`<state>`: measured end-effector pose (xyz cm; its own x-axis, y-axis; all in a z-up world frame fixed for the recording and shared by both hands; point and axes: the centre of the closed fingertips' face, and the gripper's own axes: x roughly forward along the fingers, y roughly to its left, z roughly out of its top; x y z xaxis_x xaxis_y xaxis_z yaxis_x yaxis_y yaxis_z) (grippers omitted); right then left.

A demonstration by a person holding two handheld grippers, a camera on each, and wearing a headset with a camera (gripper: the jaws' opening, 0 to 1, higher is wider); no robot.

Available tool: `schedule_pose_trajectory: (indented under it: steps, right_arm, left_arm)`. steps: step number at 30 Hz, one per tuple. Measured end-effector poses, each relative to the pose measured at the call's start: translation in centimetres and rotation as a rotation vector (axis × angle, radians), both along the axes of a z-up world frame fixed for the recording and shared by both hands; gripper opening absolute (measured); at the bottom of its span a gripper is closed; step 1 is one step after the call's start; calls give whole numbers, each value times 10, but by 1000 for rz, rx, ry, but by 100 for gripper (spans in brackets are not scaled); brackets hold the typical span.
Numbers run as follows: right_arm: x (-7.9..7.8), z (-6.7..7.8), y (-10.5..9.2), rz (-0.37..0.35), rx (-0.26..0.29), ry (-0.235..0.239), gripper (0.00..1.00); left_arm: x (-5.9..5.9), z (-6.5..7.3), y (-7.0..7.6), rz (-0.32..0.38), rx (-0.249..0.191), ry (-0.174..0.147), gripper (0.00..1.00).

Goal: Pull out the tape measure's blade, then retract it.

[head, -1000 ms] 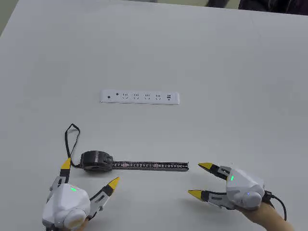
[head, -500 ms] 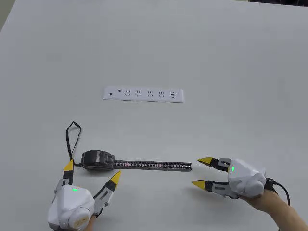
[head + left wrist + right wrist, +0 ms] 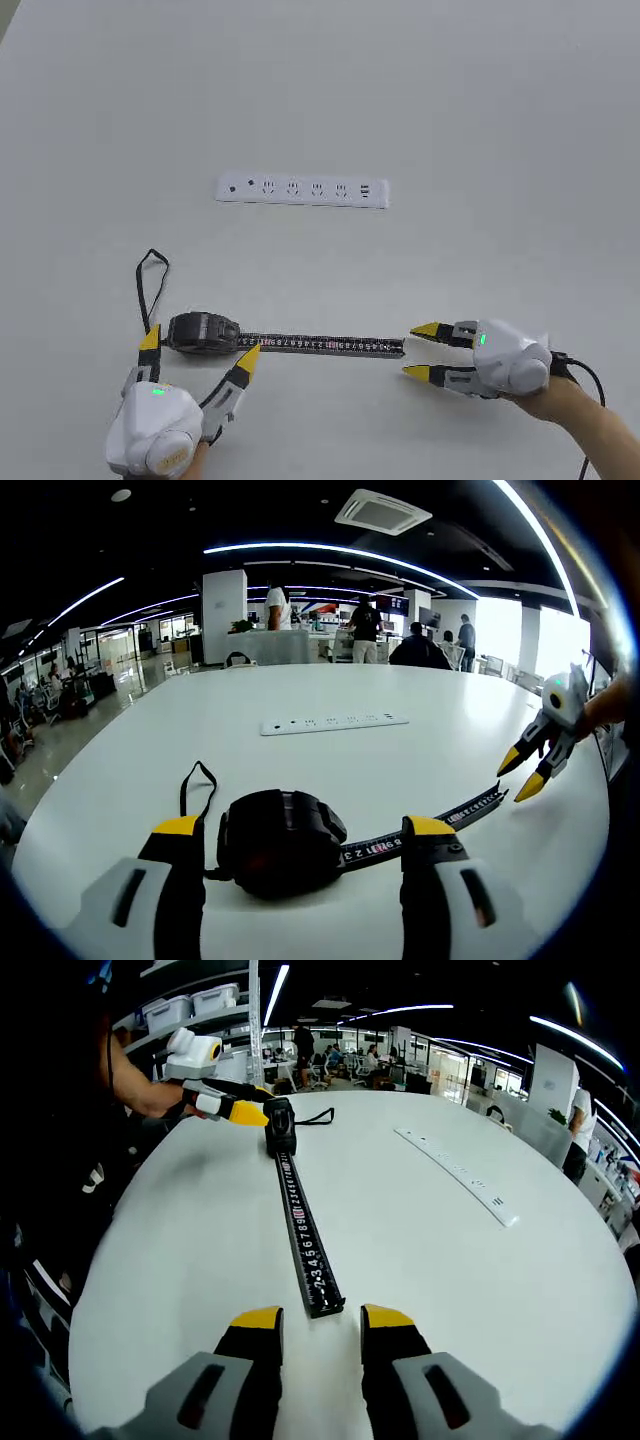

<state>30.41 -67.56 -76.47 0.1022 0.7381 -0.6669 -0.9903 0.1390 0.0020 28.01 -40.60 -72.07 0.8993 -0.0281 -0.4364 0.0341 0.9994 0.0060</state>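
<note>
- The left gripper [image 3: 199, 348] sits at the near edge of the bench [image 3: 450, 120], left of the middle. Its jaws are wide apart, one on either side of the tape measure [image 3: 203, 332].
- In the left gripper view the black case [image 3: 280, 840] lies between the two yellow tips. The right-hand tip is beside the blade [image 3: 450, 815] where it leaves the case. I cannot tell whether either tip touches.
- The right gripper [image 3: 421, 351] is at the near edge towards the right. Its jaws are slightly apart and hold nothing.
- In the right gripper view the blade's free end [image 3: 325, 1308] lies flat on the bench just ahead of the gap between the jaws.
- The blade is drawn out and runs straight from the case to that end.
- The case's black strap [image 3: 150, 275] loops away from it towards the far edge.
- A white power strip [image 3: 302, 190] lies farther in, well apart from the tape.
</note>
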Motion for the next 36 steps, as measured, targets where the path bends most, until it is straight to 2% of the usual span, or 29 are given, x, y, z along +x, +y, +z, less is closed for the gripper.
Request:
schedule_pose_trajectory:
  steps: [10, 17, 29, 34, 36]
  right_arm:
    - [-1, -8, 6, 54, 2, 25, 23]
    - [3, -14, 8, 66, 5, 29, 14]
    - [5, -12, 8, 56, 20, 51, 12]
    - [5, -12, 8, 57, 18, 46, 12]
    - [4, -11, 9, 81, 15, 22, 12]
  left_arm:
    - [6, -3, 1, 6, -4, 0, 78]
    - [8, -5, 0, 25, -26, 7, 77]
    - [11, -7, -2, 33, -28, 13, 77]
    - [11, -8, -2, 33, -23, 16, 78]
    - [11, -8, -2, 32, -20, 18, 77]
